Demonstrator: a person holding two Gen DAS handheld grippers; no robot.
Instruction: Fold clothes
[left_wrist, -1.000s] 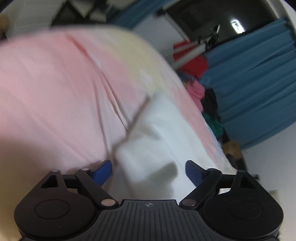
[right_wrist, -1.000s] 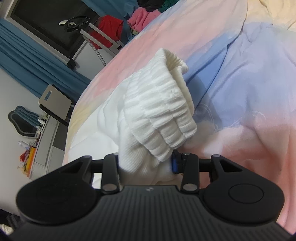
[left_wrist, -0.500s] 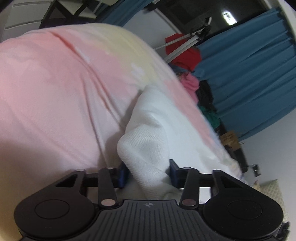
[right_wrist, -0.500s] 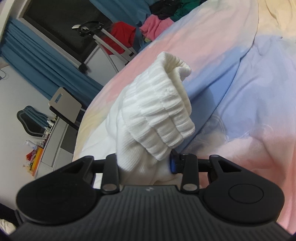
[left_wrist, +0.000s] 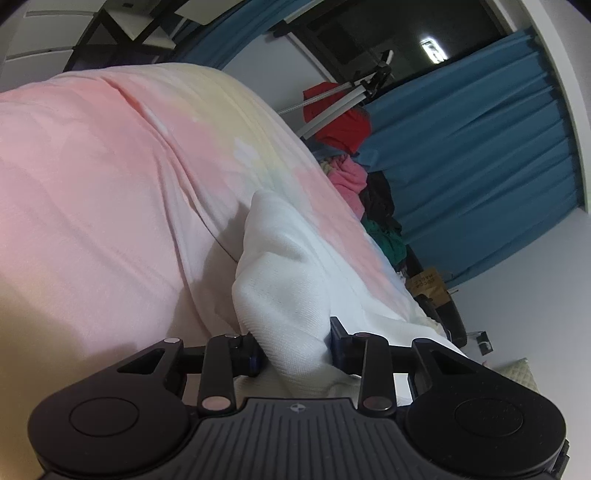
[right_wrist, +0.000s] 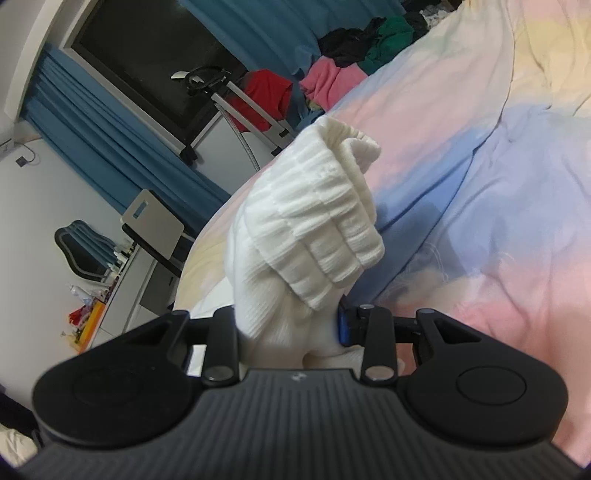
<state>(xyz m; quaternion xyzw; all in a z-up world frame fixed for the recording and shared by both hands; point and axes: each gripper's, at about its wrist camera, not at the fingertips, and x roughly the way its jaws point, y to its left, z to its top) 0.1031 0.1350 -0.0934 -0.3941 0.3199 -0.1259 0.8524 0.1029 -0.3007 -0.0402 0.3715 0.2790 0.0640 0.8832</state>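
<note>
The knit sweater (left_wrist: 284, 280) lies on the bed (left_wrist: 92, 192), one bunch of it between the fingers of the left hand-held gripper (left_wrist: 293, 345). Its ribbed cuff (right_wrist: 314, 229) stands up between the fingers of the right hand-held gripper (right_wrist: 288, 325). Beyond the bed's far edge sits a clothes pile (right_wrist: 343, 70), with curtains (left_wrist: 480, 177) behind it. A chair (right_wrist: 79, 247) stands off to the left of the bed in the right wrist view.

A bed (right_wrist: 498, 122) covered with a pastel pink, yellow and blue sheet filled the foreground of both views. Blue curtains (left_wrist: 480, 166) hung along a pale wall (right_wrist: 74, 192), beside a dark window (right_wrist: 147, 55). A heap of pink, black and green clothing (right_wrist: 351, 66) lay past the bed's far edge. A red garment (left_wrist: 343, 118) hung on a metal stand. A ceiling light (left_wrist: 430, 46) was reflected in the window glass. A white cabinet (right_wrist: 136, 277) carried small clutter.
</note>
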